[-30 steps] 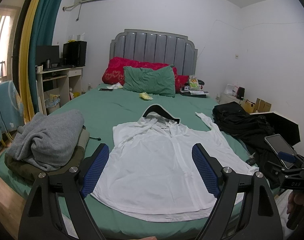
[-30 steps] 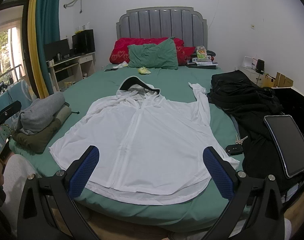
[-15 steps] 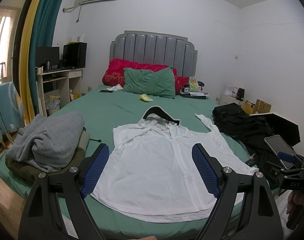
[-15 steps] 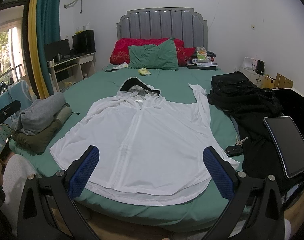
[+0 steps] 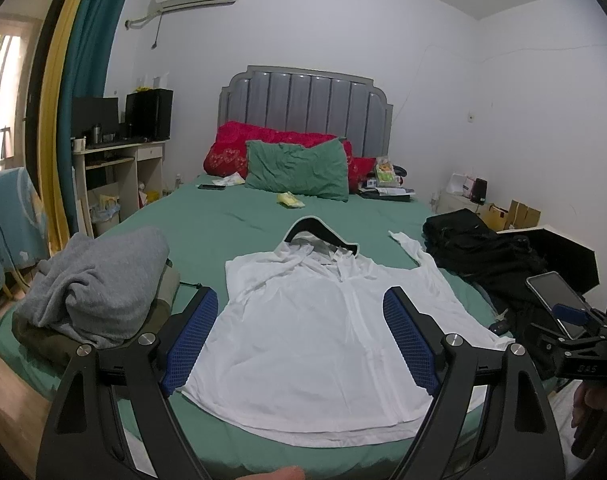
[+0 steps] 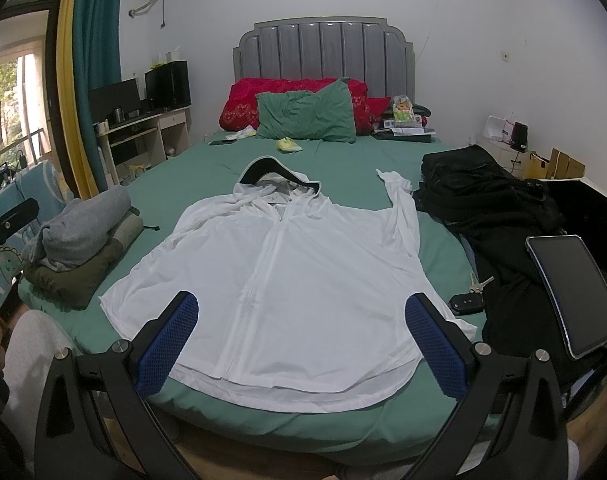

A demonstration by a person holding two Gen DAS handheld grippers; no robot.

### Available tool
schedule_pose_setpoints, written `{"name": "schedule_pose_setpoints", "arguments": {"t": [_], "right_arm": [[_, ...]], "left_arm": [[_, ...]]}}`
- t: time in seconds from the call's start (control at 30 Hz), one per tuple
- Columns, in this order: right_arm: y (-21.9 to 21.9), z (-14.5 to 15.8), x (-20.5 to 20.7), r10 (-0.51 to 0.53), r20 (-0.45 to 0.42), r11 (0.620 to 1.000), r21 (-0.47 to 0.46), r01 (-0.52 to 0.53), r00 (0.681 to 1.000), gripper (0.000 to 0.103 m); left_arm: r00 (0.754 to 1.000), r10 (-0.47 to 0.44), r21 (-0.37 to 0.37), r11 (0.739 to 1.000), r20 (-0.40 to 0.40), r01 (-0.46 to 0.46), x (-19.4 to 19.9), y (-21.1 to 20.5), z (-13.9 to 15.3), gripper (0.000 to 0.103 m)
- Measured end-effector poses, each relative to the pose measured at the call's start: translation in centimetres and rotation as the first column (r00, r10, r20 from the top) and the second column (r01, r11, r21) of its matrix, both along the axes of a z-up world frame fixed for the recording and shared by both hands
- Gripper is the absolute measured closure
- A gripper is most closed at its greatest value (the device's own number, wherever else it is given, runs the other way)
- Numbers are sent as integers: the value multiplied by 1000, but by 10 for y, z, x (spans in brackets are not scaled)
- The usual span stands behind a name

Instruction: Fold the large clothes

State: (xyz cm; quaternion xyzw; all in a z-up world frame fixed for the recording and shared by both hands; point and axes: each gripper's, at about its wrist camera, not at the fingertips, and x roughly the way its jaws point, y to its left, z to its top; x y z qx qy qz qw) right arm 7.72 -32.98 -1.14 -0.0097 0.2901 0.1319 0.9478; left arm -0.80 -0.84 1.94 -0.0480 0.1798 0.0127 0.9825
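A white hooded jacket lies spread flat, front up with its zipper closed, across the foot of the green bed — hood toward twelve o'clock, hem toward six, one sleeve stretched out toward one o'clock. The left gripper hovers above the hem with its blue-padded jaws spread wide and nothing between them; the right gripper hangs the same way, wide apart and empty, clear of the cloth. At nine o'clock of the jacket sits a folded grey garment on an olive one. At three o'clock lies a heap of black clothes, with a car key just beside the hem and a tablet resting further right.
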Motion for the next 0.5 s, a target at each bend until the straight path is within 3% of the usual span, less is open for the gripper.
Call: {"name": "schedule_pose_setpoints", "arguments": {"t": [0.27,0.5], "right_arm": [[2,0,2,2,-5,1000,-6,-2,1000,1],[4,-7,43,13,-49,999,-36,-15,999,1]], "left_arm": [[999,-42,-11,999,-7,42,7,-2,0,16],[996,-34,50,998,-88,39,55,3,-22,16]]}}
